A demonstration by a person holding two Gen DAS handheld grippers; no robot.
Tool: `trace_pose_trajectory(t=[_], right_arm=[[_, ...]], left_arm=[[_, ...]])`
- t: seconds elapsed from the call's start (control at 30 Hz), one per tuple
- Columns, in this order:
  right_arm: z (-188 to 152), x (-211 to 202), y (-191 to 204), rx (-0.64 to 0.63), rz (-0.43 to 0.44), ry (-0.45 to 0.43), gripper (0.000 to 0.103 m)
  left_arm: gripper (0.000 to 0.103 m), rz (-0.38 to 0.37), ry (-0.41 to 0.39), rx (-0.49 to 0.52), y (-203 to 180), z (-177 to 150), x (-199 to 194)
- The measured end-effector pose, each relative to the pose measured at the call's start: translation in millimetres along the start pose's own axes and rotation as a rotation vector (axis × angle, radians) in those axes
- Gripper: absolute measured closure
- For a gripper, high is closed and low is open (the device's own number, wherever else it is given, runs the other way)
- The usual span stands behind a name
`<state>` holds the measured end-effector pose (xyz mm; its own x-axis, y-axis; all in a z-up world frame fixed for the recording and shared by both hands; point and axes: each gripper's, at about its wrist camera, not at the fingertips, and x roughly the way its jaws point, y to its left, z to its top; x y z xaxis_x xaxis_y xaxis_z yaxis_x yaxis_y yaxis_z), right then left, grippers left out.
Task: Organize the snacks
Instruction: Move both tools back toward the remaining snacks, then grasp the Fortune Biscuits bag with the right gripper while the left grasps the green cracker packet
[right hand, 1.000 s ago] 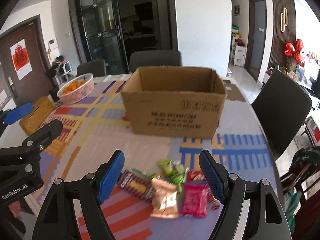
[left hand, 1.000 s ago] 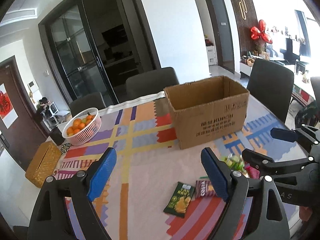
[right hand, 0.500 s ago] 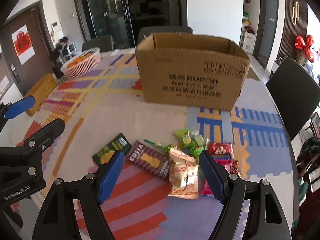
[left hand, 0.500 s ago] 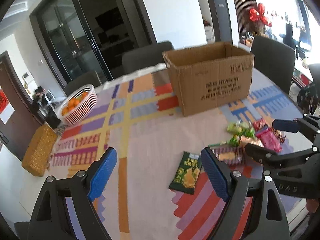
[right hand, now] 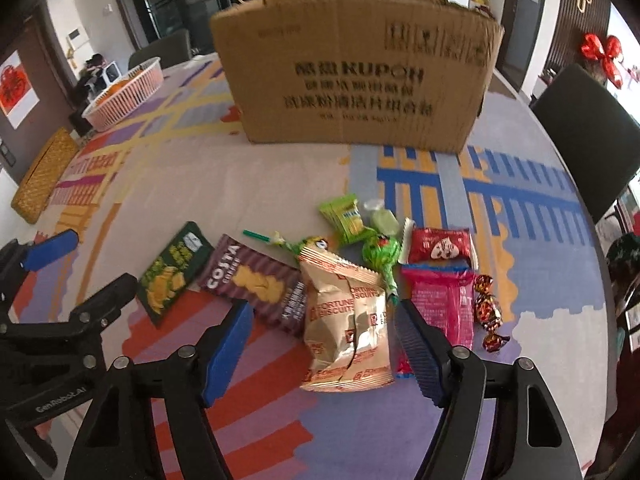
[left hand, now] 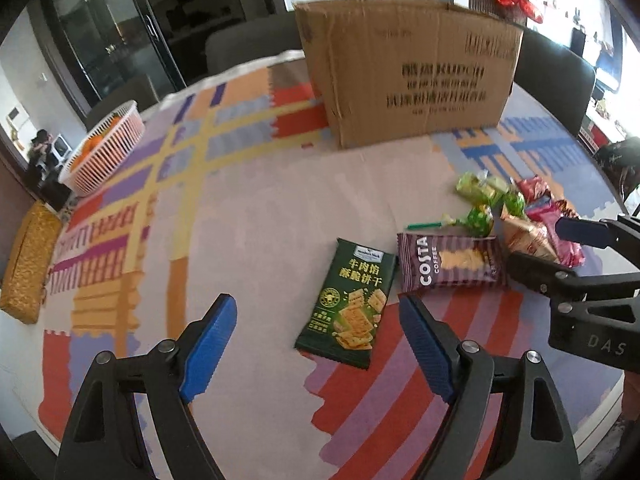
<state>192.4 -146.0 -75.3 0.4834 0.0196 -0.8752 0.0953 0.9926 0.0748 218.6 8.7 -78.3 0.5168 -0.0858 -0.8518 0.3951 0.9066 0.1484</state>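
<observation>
Both hand-held grippers wide open, empty. Your right hand-held gripper [right hand: 324, 344] straddles the biscuit bag [right hand: 347, 326], flat on the surface [right hand: 248, 184] before the box [right hand: 360, 68]. Light, crinkly, likely fragile: pinch its crimped end gently. Left hand-held gripper [left hand: 318, 346] hovers near the green cracker packet [left hand: 348, 300].

A home dining room: round table [left hand: 260, 216] under a colourful patterned cloth, dark upholstered chairs [right hand: 588, 136] around it, white basket of oranges [left hand: 104, 148] at left, black-framed glass doors [left hand: 100, 36] upper left, red bow decoration [right hand: 602, 54] upper right.
</observation>
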Motion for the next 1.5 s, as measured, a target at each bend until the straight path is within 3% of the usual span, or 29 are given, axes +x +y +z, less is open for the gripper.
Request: trace_pose_trajectory(t=[0.23, 0.43, 0.93, 1.5], right_arm=[[1, 15, -3, -0.004, -0.022, 0.028, 0.038], [4, 28, -10, 0.026, -0.016, 0.065, 0.047], [8, 36, -10, 0.033, 0.027, 0.078, 0.053], [4, 20, -11, -0.006, 0.048, 0.028, 0.060]], left_arm=[[0.026, -0.022, 0.041, 0.045, -7, 4, 28], [0.029, -0.058, 0.066, 0.014, -8, 11, 45], [0.057, -0.142, 0.092, -0.050, -13, 15, 58], [0.057, -0.147, 0.053, -0.098, -15, 10, 26]])
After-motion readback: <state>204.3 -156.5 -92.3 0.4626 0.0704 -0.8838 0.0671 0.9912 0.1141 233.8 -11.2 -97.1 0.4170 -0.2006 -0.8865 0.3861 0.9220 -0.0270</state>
